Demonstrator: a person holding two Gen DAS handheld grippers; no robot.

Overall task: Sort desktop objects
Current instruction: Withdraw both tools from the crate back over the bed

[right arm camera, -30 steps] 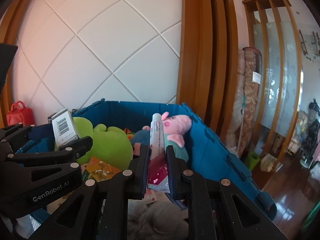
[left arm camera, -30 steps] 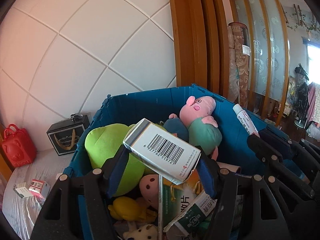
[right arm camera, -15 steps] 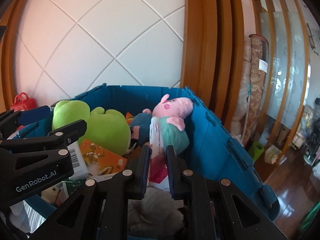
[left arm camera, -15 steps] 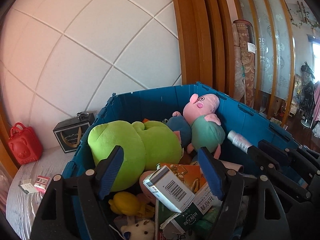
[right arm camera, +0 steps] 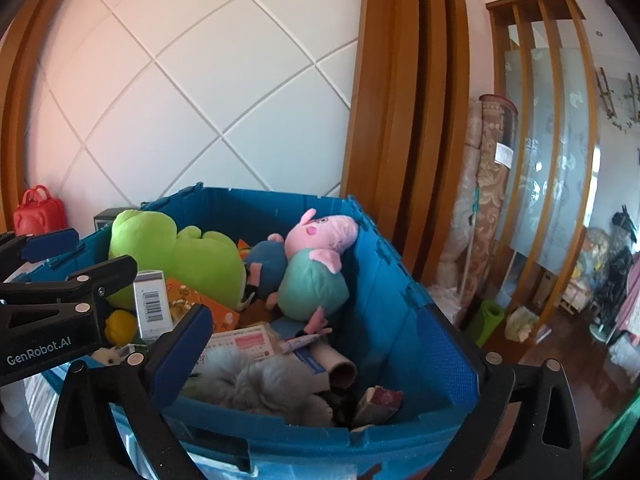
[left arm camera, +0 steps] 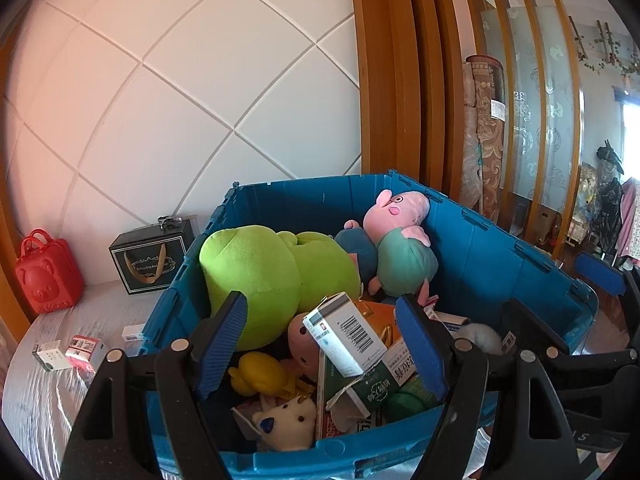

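We held both tools over the blue bin (left arm camera: 500, 256) on the desk (left arm camera: 48, 392), each spread wide and gripping nothing. The left tool (left arm camera: 324, 346) had just been opening, and the white box (left arm camera: 348, 334) sat loose between its blue pads (left arm camera: 222, 340), tilted on the heap where it could settle without tipping anything out; neither pad pressed on it. The right tool (right arm camera: 328, 364) had just sprung apart to its fullest, its jaws straddling the bin's near corner with only the pile below them: a grey furry toy (right arm camera: 260, 384), a cardboard tube (right arm camera: 340, 372) and a pink-labelled pack (right arm camera: 244, 342). We could not tell for certain which of these pieces it had let go. Soft toys filled the back of the bin, the green plush (left arm camera: 272, 276) against the left wall and the pink pig (left arm camera: 396, 240) propped in the far corner, leaving the front for boxes and packets. We judged the drop finished for both hands. Small packets (left arm camera: 68, 352) remained on the desk left of the bin, near a black gift box (left arm camera: 150, 258) and a red case (left arm camera: 46, 276), so the sorting looked unfinished, and a reach that way seemed the likely next call.
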